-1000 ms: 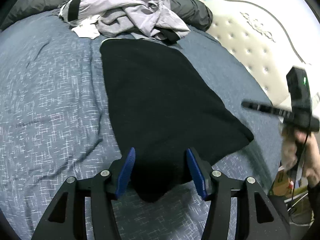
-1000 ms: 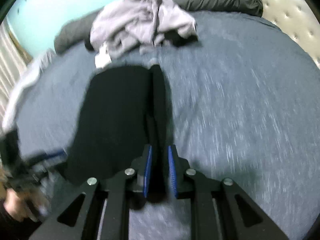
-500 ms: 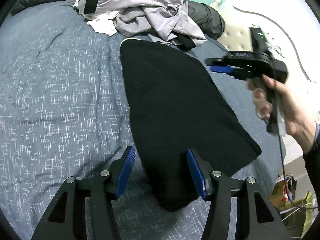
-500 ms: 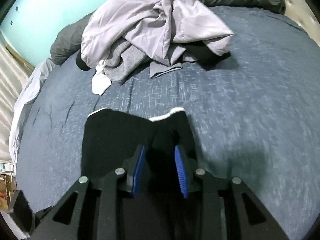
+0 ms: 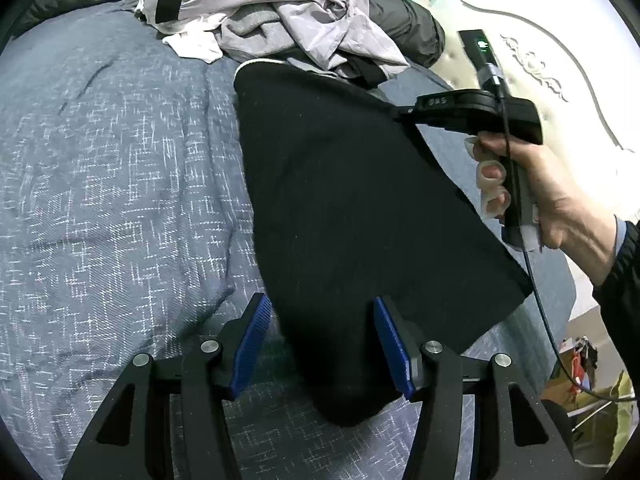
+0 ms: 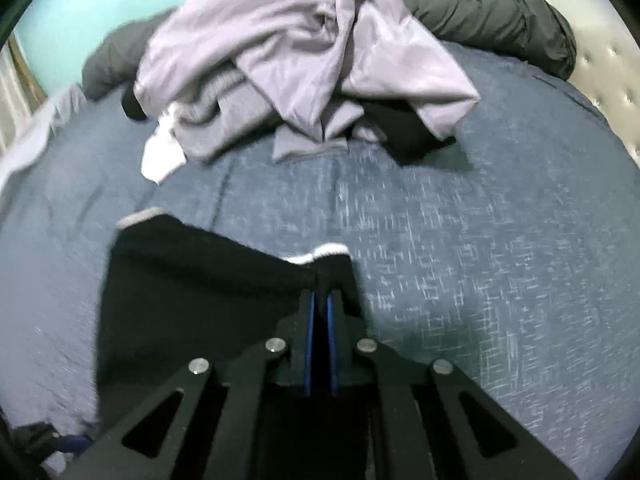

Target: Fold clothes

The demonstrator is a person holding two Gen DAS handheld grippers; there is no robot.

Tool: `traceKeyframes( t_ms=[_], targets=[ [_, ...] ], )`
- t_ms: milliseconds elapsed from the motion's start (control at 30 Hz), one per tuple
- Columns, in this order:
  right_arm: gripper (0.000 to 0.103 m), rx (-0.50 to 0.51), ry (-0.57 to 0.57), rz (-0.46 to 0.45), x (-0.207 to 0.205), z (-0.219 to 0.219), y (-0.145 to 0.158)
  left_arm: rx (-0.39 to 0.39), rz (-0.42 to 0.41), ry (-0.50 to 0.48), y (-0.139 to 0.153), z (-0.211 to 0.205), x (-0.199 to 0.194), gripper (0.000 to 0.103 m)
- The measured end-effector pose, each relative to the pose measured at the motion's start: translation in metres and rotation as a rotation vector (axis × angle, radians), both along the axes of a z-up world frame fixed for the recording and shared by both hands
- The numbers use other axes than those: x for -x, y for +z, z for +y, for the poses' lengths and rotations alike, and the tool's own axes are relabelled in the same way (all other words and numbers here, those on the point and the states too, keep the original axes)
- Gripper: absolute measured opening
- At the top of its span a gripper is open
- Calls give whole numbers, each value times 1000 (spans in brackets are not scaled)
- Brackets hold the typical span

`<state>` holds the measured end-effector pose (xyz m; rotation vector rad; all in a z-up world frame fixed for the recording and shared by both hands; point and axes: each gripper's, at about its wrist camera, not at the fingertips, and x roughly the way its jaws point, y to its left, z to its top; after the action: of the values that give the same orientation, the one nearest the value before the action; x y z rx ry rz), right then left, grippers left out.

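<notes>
The left tool [image 5: 320,340] is held spread, its blue pads [image 5: 252,344] on either side of the near corner of a black garment [image 5: 352,216] without touching it. The right tool [image 6: 320,312] is pressed together on the far right edge of the garment, beside the white-trimmed hem [image 6: 320,254]. The garment is spread flat on the blue bed cover [image 5: 120,184], its far edge toward the head of the bed. Just beyond it, a heap of lilac and grey clothes [image 6: 296,52] is piled against a dark bolster [image 6: 492,20].
</notes>
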<state>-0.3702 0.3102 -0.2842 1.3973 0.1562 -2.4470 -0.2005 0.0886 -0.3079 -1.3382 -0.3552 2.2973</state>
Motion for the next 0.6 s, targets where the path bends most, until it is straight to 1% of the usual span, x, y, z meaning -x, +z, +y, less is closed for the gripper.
traceKeyframes(
  t_ms=[167,333,400,467,567,600],
  targets=[
    [5,-27,-13,-21,12,1,-18,4,0,-5,-1,2,1,59],
    [6,-2,-13,-36,16,6,-23,10,1,-7,-1,3,1,59],
    [7,6,-17,-30,14,7,-18,17,3,-7,0,3,0,59],
    [13,-2,-20,-10,10,9,-9,23,3,-6,0,4,-1,59],
    [13,7,-21,2,4,11,4,34,4,-5,2,4,-3,59],
    [15,2,-29,15,-1,13,10,39,5,-5,3,3,-4,59]
  ],
)
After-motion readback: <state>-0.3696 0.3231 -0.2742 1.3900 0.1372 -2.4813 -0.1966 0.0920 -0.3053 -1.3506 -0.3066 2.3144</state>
